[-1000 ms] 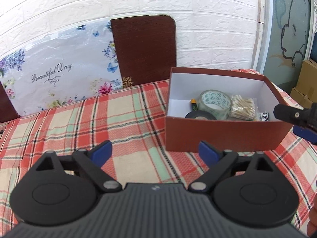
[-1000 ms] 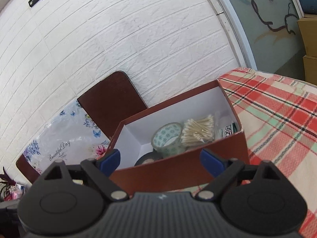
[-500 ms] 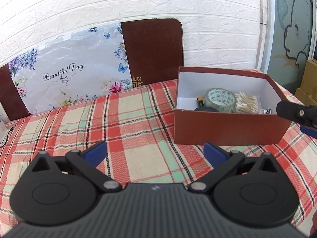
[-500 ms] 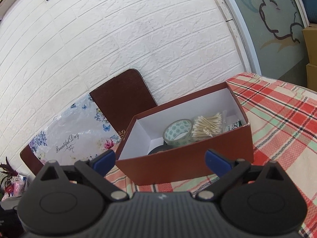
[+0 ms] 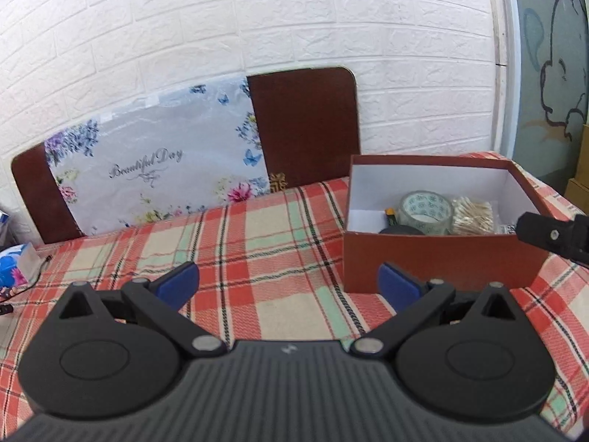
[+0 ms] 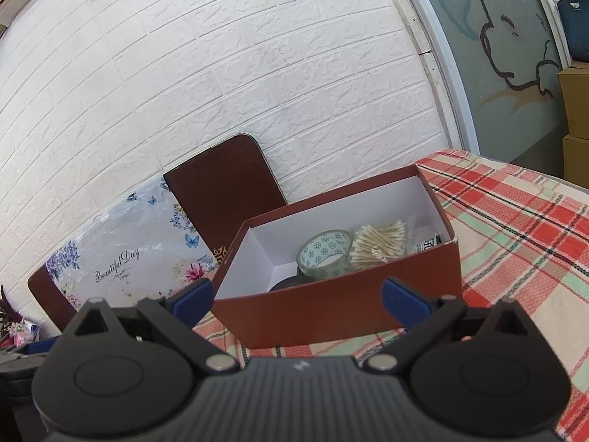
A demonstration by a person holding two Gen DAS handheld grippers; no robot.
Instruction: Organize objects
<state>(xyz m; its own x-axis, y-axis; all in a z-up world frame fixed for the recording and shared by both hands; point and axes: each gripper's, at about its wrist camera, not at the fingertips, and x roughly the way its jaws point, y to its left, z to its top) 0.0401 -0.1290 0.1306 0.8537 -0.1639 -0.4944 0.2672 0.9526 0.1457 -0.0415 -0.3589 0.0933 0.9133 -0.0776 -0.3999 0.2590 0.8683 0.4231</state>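
Note:
A red-brown open box (image 5: 441,258) stands on the plaid tablecloth (image 5: 257,258). Inside it lie a patterned clear tape roll (image 5: 426,213), a bundle of cotton swabs (image 5: 473,217), a black tape roll (image 5: 401,231) and a small printed packet (image 5: 508,227). My left gripper (image 5: 289,281) is open over bare cloth, left of the box, with nothing between its fingers. My right gripper (image 6: 297,300) is open and empty just in front of the box (image 6: 331,313). The right wrist view shows the tape roll (image 6: 324,254) and swabs (image 6: 379,245). One right finger (image 5: 552,237) shows at the box's right end.
A floral "Beautiful Day" board (image 5: 158,173) and a dark brown board (image 5: 305,129) lean on the white brick wall behind the table. A blue-white tissue pack (image 5: 14,265) and a cable lie at the left edge. Cardboard boxes (image 6: 574,110) stand beyond the table's right end.
Both grippers drew back from the box, which now looks smaller and farther off. Their jaws spread a little wider. The box's contents have not moved.

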